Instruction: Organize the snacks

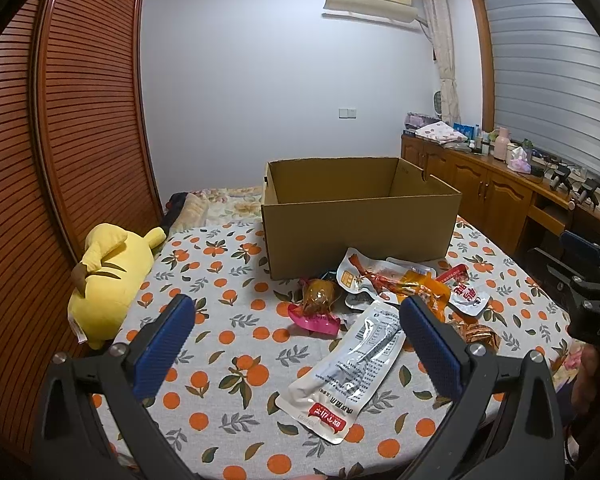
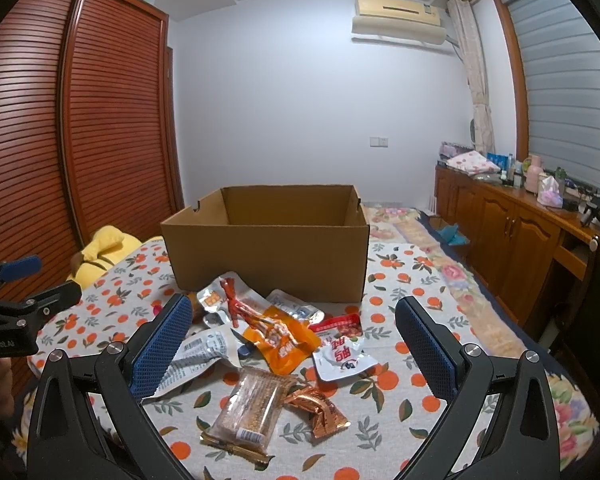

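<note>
An open cardboard box (image 1: 360, 224) (image 2: 268, 256) stands on the table, and several snack packets lie in a loose heap in front of it. My left gripper (image 1: 298, 320) is open above a long white packet (image 1: 348, 368), with a pink-based packet (image 1: 318, 304) beyond it. My right gripper (image 2: 294, 322) is open over an orange packet (image 2: 280, 340), a white and red packet (image 2: 342, 356), a clear biscuit packet (image 2: 248, 408) and a copper foil packet (image 2: 320, 410). Neither gripper holds anything.
A yellow plush toy (image 1: 104, 276) lies at the table's left edge, beside a wooden slatted wardrobe (image 1: 60, 140). The tablecloth (image 1: 220, 344) has an orange-fruit print. A wooden sideboard (image 2: 512, 228) with bottles runs along the right wall, and a bed (image 2: 416, 232) lies behind the box.
</note>
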